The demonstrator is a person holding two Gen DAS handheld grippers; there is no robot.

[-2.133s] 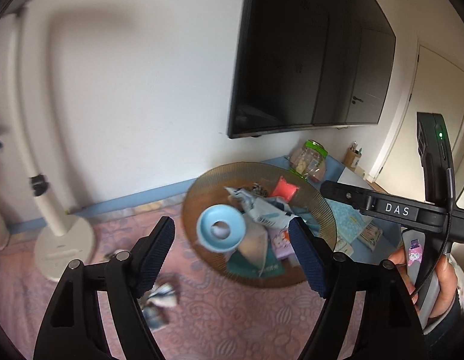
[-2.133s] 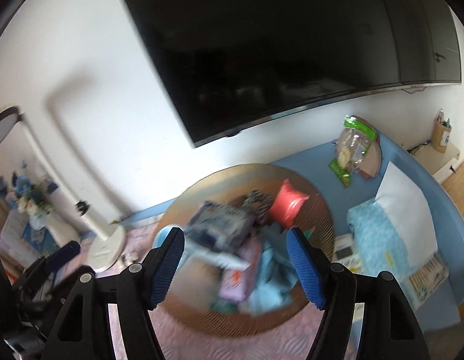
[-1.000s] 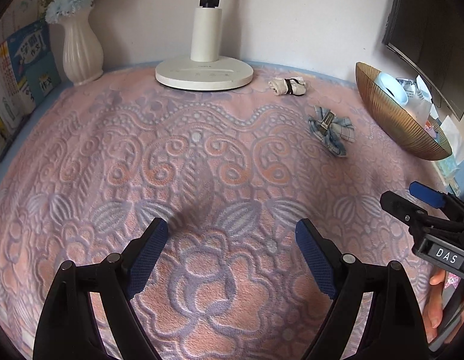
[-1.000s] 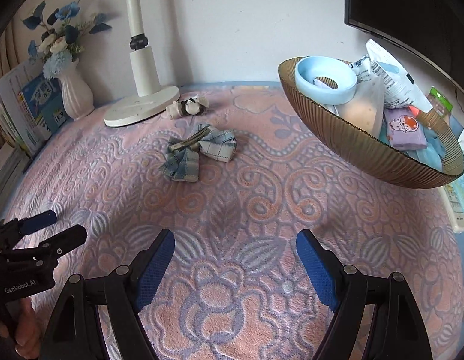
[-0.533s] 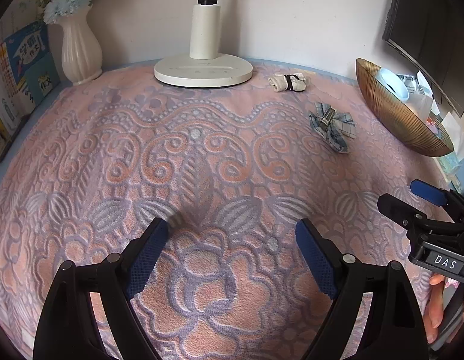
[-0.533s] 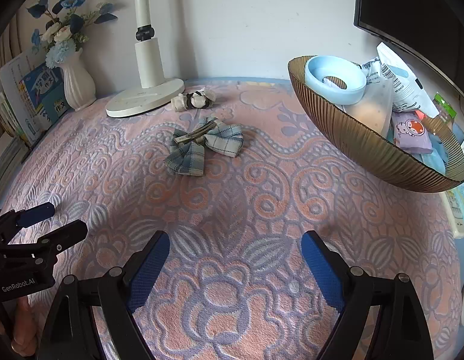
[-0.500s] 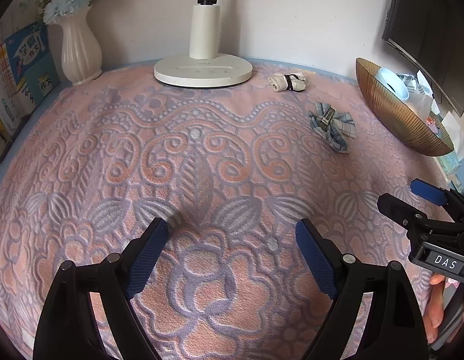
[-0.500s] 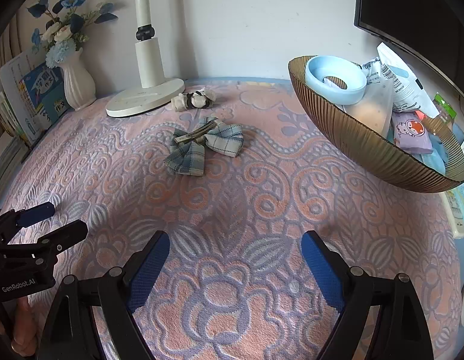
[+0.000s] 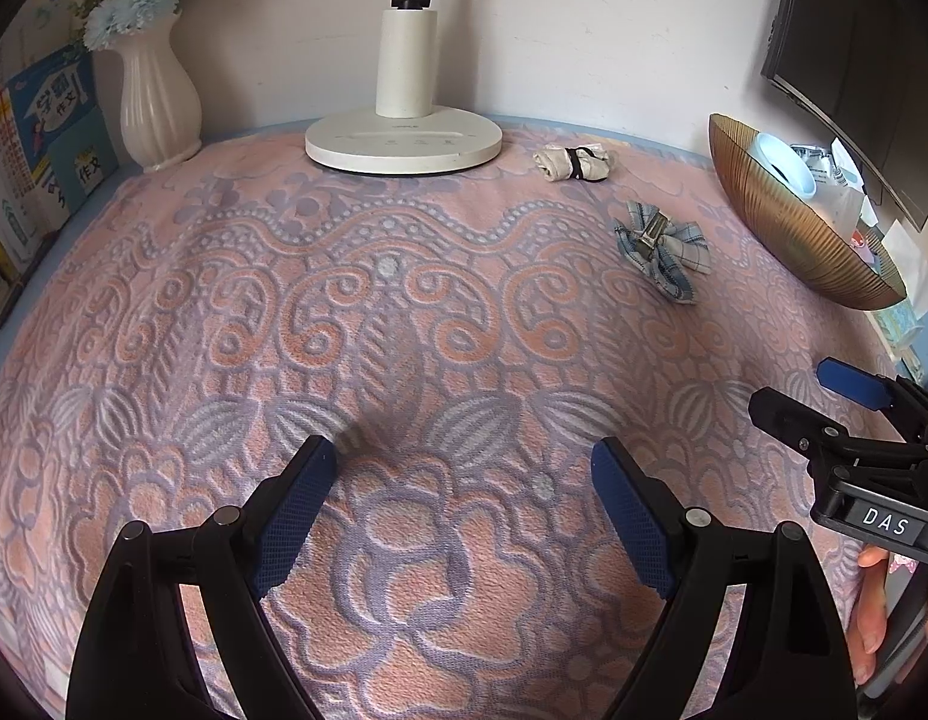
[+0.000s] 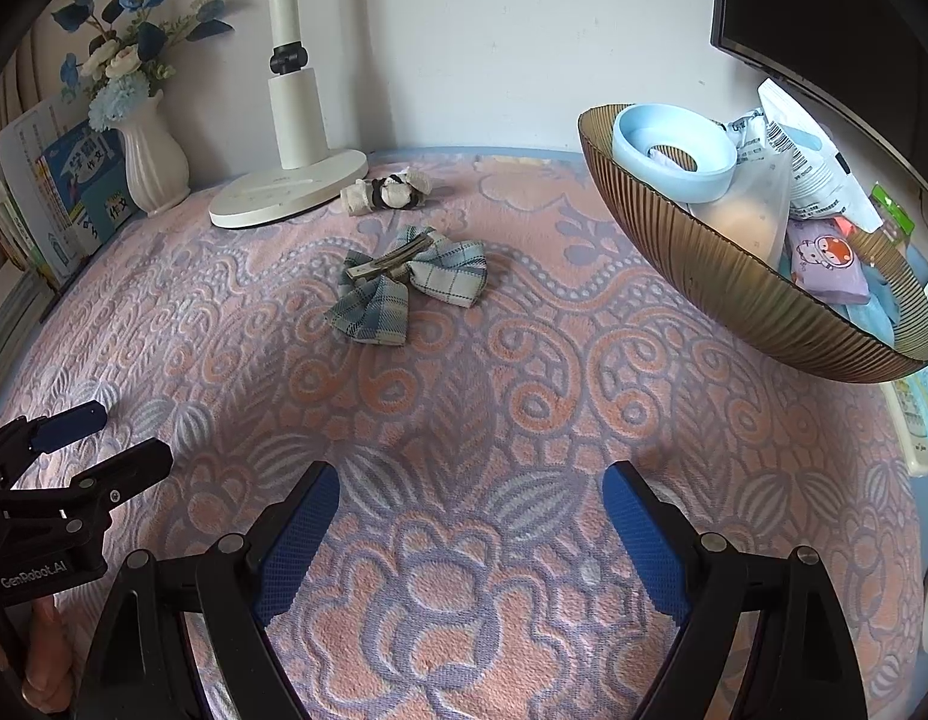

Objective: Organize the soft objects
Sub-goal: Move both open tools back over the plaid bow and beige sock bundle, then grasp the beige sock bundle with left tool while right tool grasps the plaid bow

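Above the patterned mat (image 10: 464, 372), the right gripper (image 10: 470, 516) and left gripper (image 9: 464, 504) are held with jaws apart, nothing between; the right's have just been opening. Farther off, a plaid bow (image 10: 404, 282) and rolled socks (image 10: 386, 192) are seen beside the ribbed bowl (image 10: 734, 282).

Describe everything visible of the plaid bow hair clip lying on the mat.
The plaid bow hair clip is a fabric bow in blue-grey and cream check, with two puffed loops. It lies flat with its back up, so a long metal clip shows across the knot. It rests on the pink and lilac patterned mat, apart from the rolled socks behind it and the brown ribbed bowl. Nothing grips it.
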